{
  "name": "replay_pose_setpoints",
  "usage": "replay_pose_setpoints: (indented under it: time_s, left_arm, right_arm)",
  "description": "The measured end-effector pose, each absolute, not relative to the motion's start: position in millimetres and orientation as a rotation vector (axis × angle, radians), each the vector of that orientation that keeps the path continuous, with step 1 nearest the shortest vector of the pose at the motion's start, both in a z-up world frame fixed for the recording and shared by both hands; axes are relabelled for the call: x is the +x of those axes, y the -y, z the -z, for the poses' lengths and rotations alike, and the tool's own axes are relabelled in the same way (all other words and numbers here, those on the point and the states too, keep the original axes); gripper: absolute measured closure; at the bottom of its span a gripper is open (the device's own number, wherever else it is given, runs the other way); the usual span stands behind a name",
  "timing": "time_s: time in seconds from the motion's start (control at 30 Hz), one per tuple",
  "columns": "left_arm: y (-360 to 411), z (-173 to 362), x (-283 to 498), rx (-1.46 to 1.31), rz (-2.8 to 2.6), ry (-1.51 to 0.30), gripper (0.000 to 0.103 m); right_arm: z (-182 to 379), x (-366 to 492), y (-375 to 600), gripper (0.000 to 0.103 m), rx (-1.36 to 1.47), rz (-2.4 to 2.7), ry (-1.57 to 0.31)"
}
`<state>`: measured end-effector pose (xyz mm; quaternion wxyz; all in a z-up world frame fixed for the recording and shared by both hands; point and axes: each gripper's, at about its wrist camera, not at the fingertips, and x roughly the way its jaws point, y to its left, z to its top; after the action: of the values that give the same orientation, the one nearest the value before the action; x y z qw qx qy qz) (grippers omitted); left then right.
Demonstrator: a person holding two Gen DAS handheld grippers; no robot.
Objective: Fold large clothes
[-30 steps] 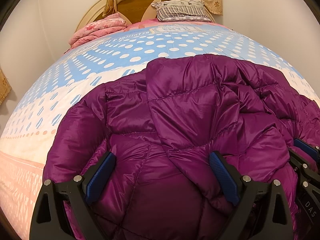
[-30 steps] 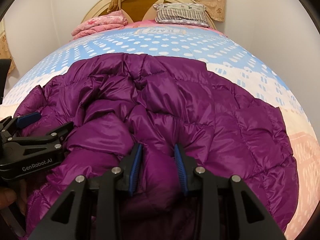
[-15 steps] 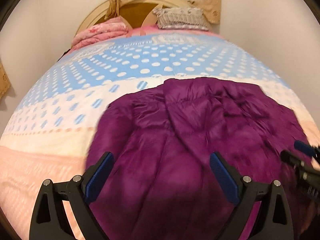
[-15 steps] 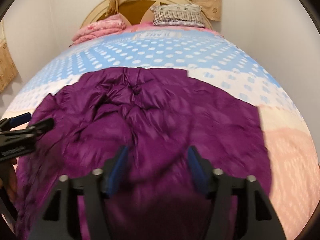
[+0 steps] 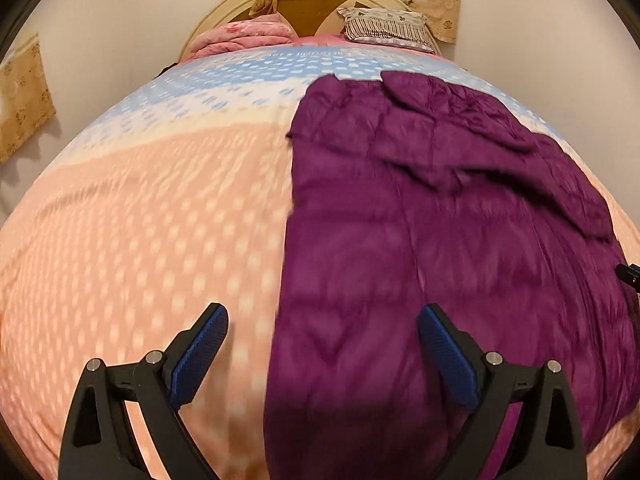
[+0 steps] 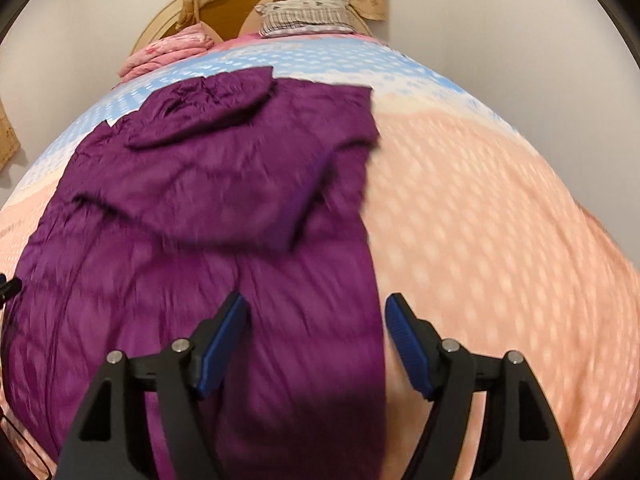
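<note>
A purple quilted down jacket [image 5: 440,208] lies spread on the bed, its sleeves folded in over the body and the hood at the far end. My left gripper [image 5: 320,344] hangs open above the jacket's left edge, one finger over the bedspread, one over the fabric, gripping nothing. In the right wrist view the same jacket [image 6: 224,208] fills the left half. My right gripper [image 6: 316,340] is above the jacket's right edge; its jaws are opening and the pads press on nothing. The tip of the other gripper [image 6: 8,284] shows at the left rim.
The bed carries a bedspread [image 5: 140,240] with pink, cream and blue dotted bands. A folded pink quilt [image 5: 248,36] and a striped pillow [image 5: 384,28] lie at the curved headboard [image 6: 224,8]. Walls stand close on both sides, with curtain fabric [image 5: 24,96] at the left.
Both grippers have pulled back toward the foot of the bed and apart to the jacket's two sides. The right gripper, earlier pinching a fold of jacket, has let go and opened.
</note>
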<state>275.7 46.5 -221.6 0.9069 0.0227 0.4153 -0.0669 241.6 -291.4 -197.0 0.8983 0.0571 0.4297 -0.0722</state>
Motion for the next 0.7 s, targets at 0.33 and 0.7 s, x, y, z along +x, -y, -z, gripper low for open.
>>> replay_pose_setpoints:
  time_s: [0.33,0.7]
  left_arm:
    - [-41.5,231.6,234.4,0.046,0.111,-0.838,0.006]
    - [-43.6,235.1,204.0,0.045,0.096,-0.827,0.006]
  right_arm:
    - [203.4,198.6,280.5,0.025,0.152,0.154,-0.863]
    - [210.7,165.6,272.4,0.025,0.162,0.151,-0.882]
